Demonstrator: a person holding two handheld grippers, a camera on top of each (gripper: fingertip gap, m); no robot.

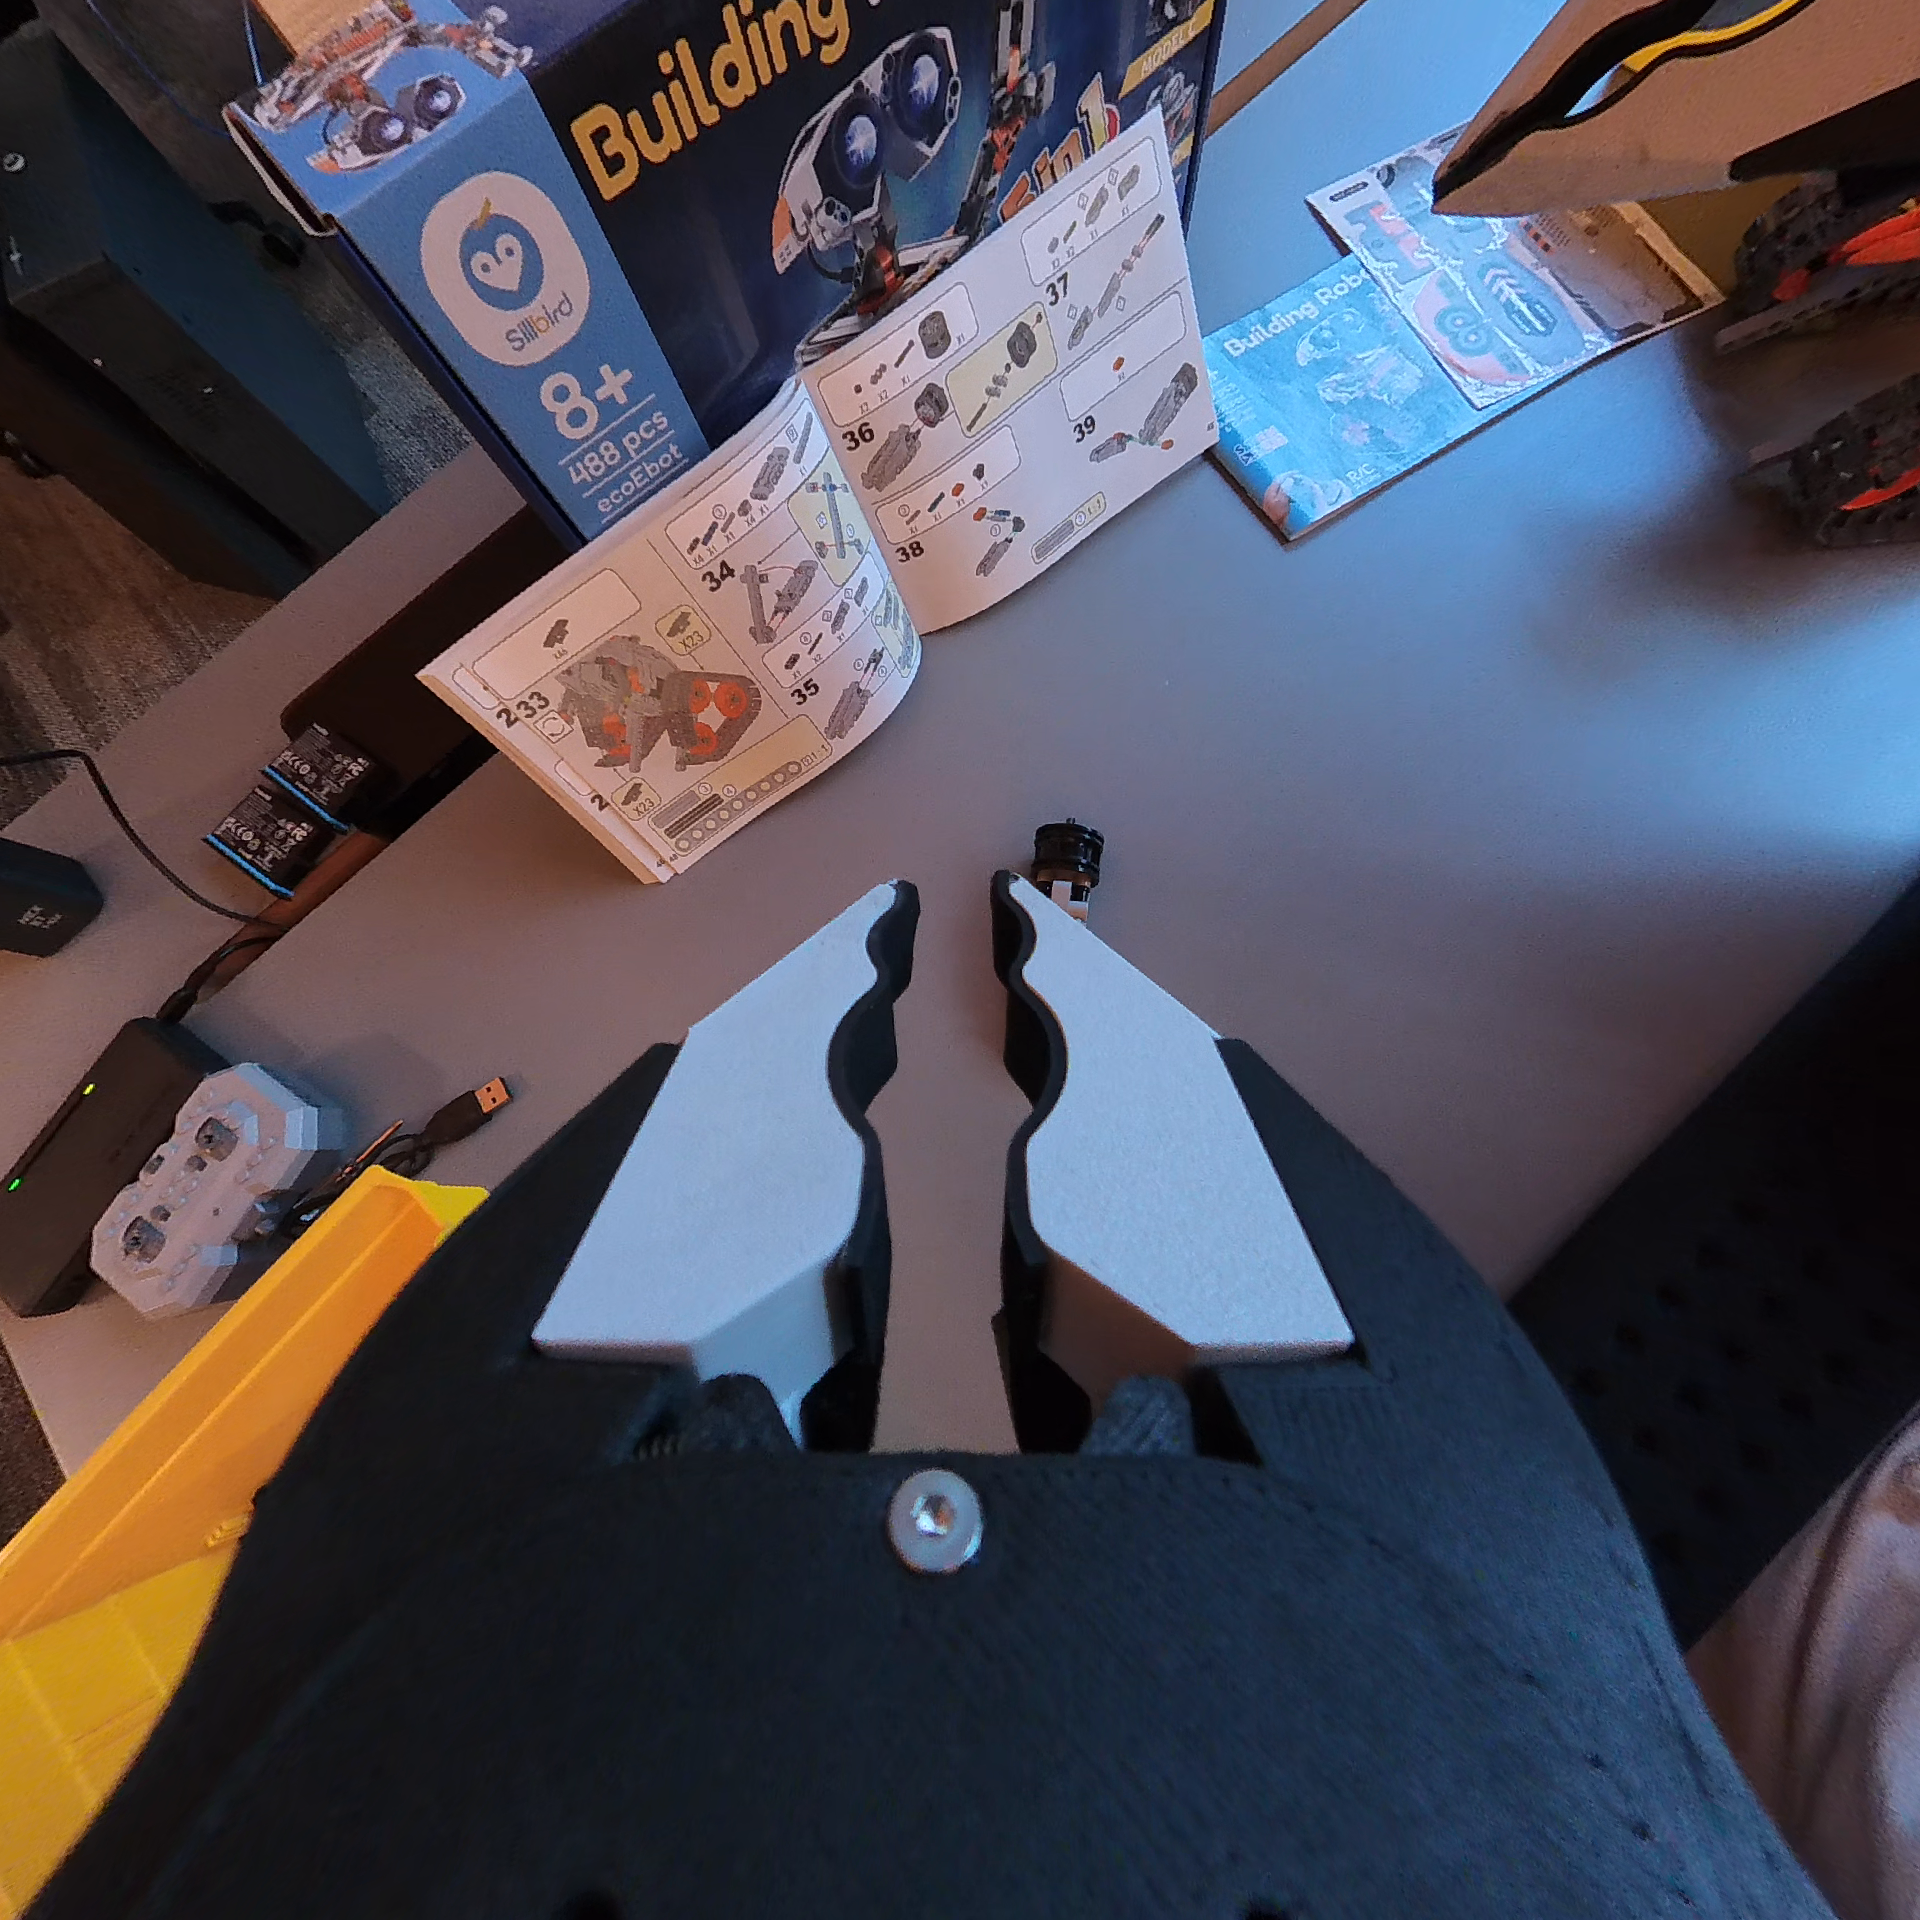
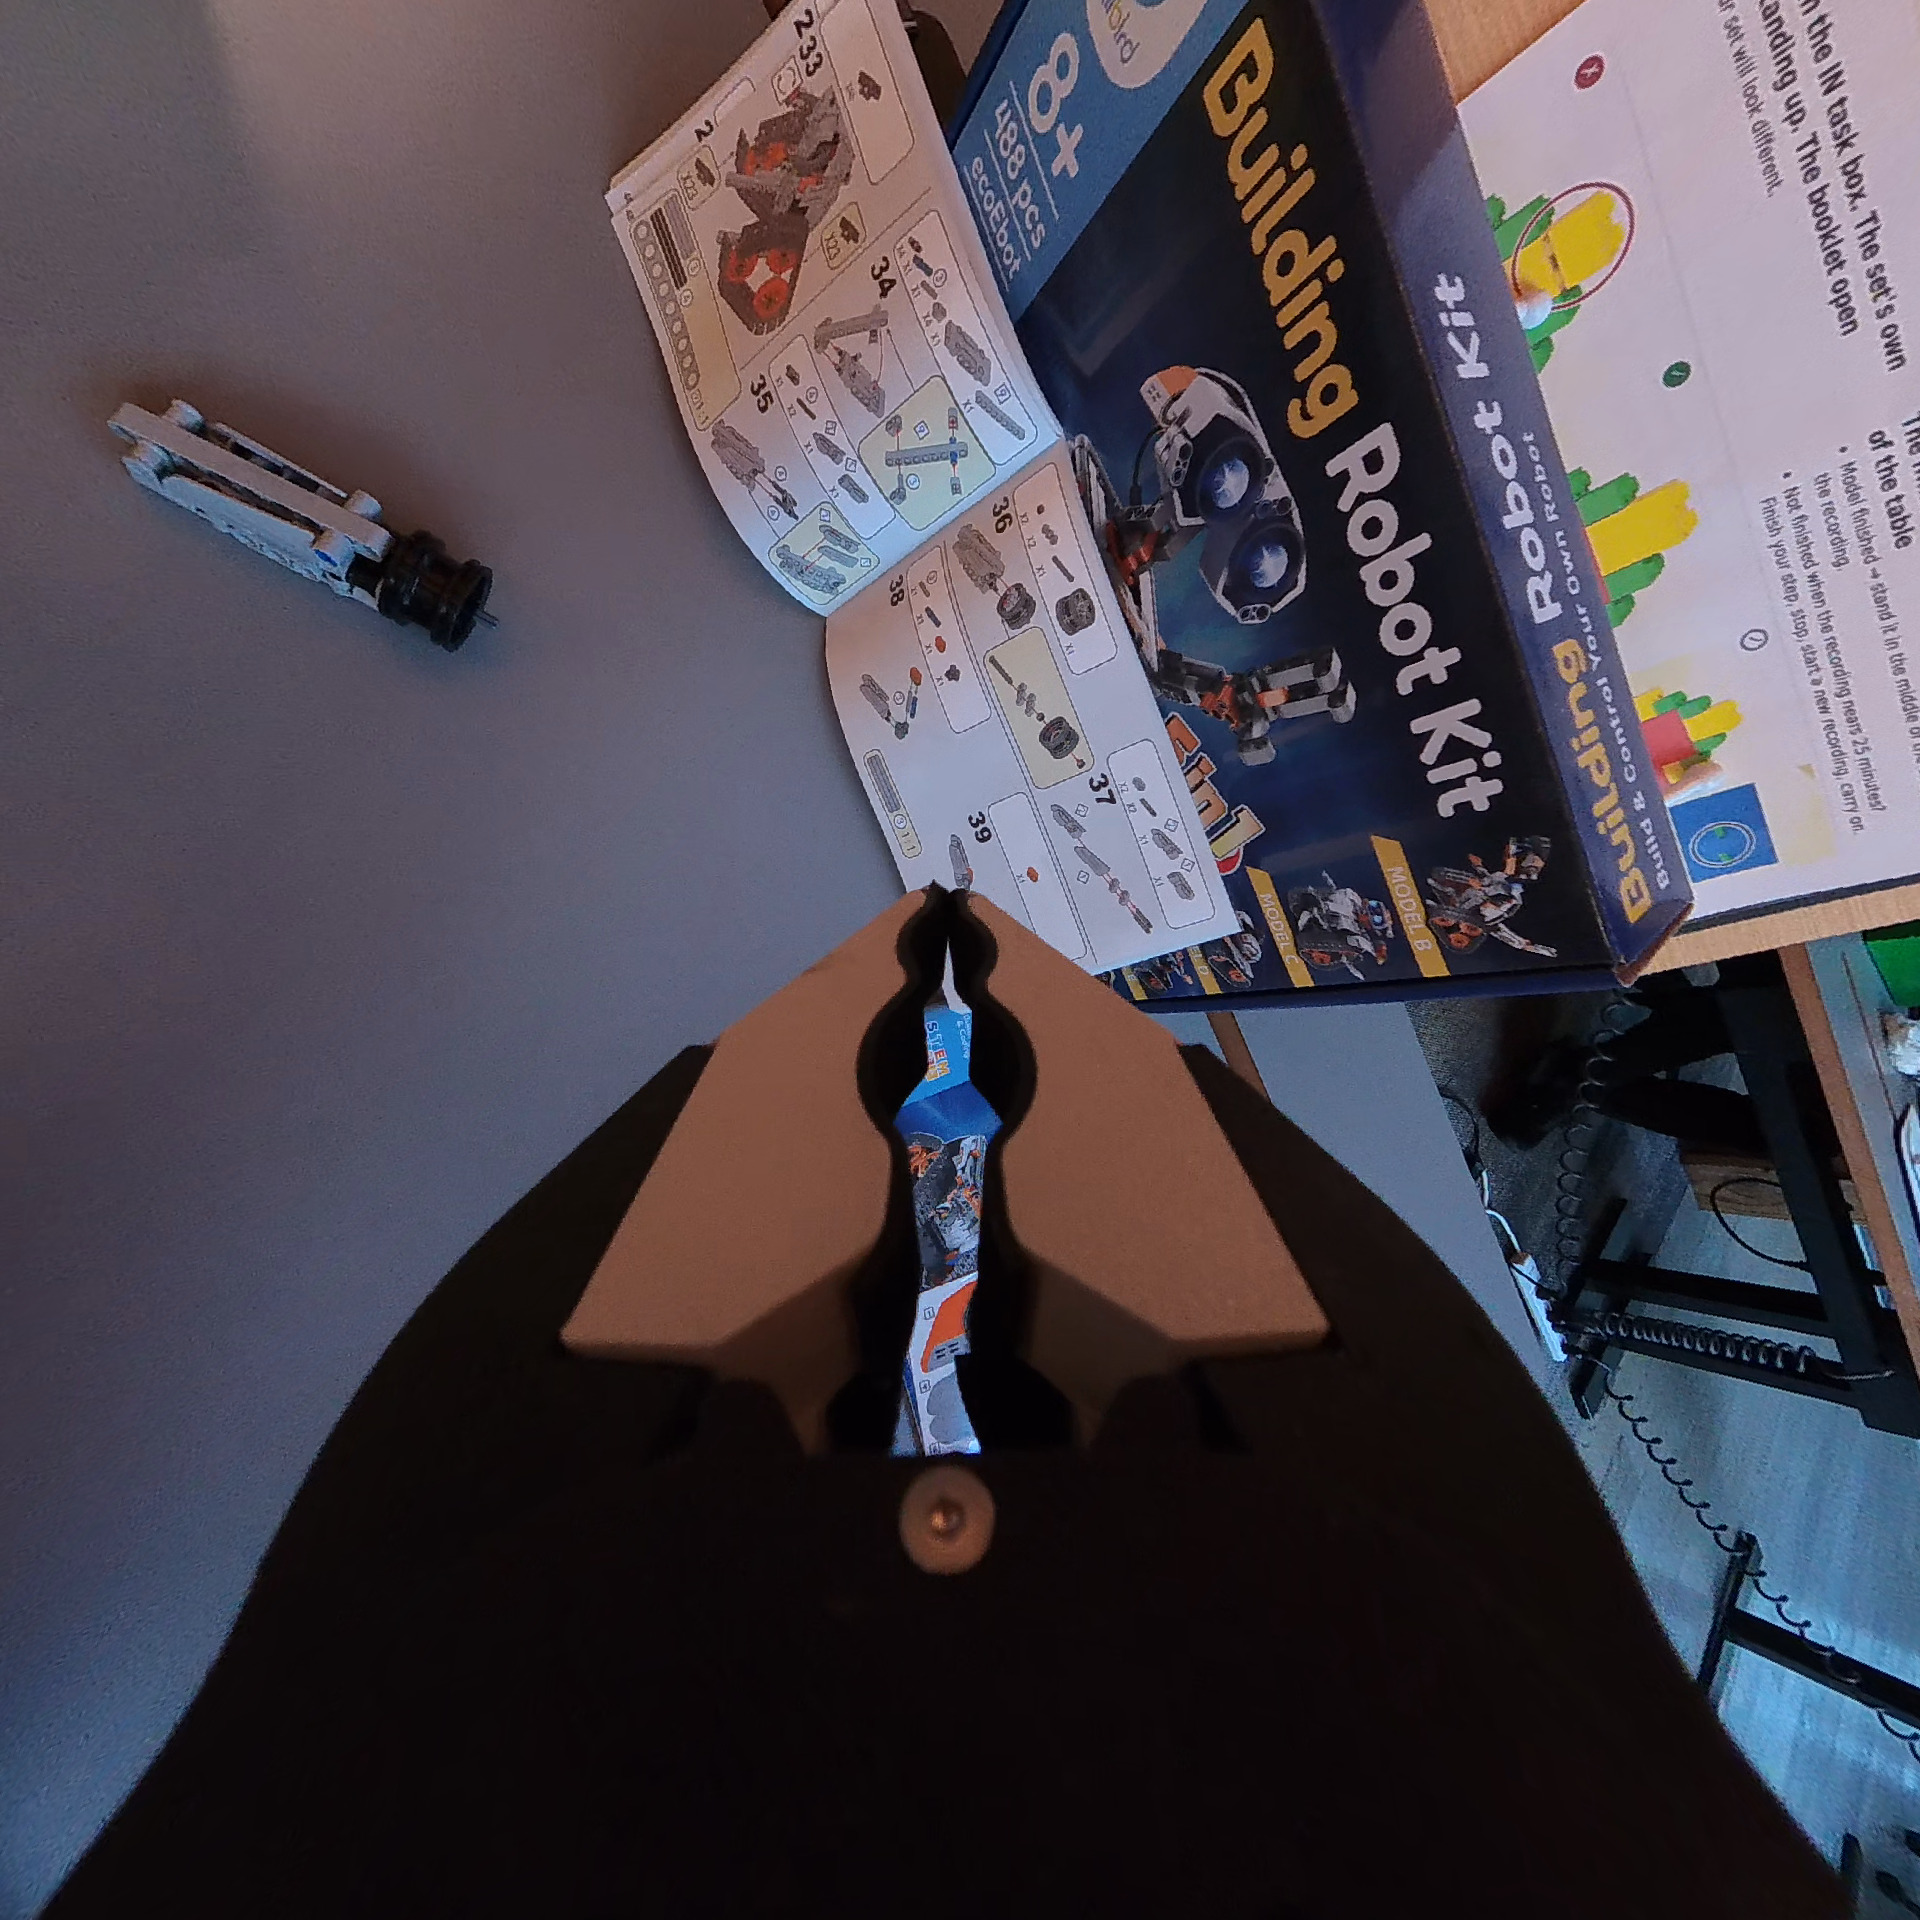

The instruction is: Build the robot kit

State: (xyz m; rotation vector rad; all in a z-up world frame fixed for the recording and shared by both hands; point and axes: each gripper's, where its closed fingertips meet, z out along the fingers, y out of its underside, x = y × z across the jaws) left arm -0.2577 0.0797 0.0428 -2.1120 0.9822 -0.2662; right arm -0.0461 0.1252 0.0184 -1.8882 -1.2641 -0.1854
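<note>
Left wrist view shows the left gripper (image 1: 954, 894) low over the grey table (image 1: 1403, 831), its fingers (image 1: 769, 1122) parted by a narrow gap with bare tabletop between them; they hold nothing. Just past the tip of the finger on the 3 o'clock side, at about 1 o'clock from the gap, lies a small brick assembly (image 1: 1065, 864), a grey-white beam with a black pulley end, partly hidden behind that fingertip; whether they touch I cannot tell. Toward 11 o'clock an open instruction booklet (image 1: 821, 540) leans against a blue kit box (image 1: 727, 208). At 2 o'clock lie a blue leaflet (image 1: 1330, 405) and a sticker sheet (image 1: 1507, 281), with dark tracked parts (image 1: 1839, 457) at the 3 o'clock edge and the right gripper (image 1: 1449, 187) above them. At 8 o'clock sit a grey controller (image 1: 208, 1184), a black charger (image 1: 83, 1153), a USB cable (image 1: 457, 1117) and a yellow bin (image 1: 156, 1538).

Right wrist view shows the right gripper (image 2: 951, 896) with its tips pressed together; a blue printed sheet (image 2: 943, 1195) appears in the slot behind them, though whether it is pinched or merely seen beyond I cannot tell. The brick assembly (image 2: 301, 514) lies well apart at 10 o'clock. The booklet (image 2: 894, 468) and box (image 2: 1351, 520) sit at 12 to 1 o'clock, a white printed page (image 2: 1714, 416) at 2 o'clock.
</note>
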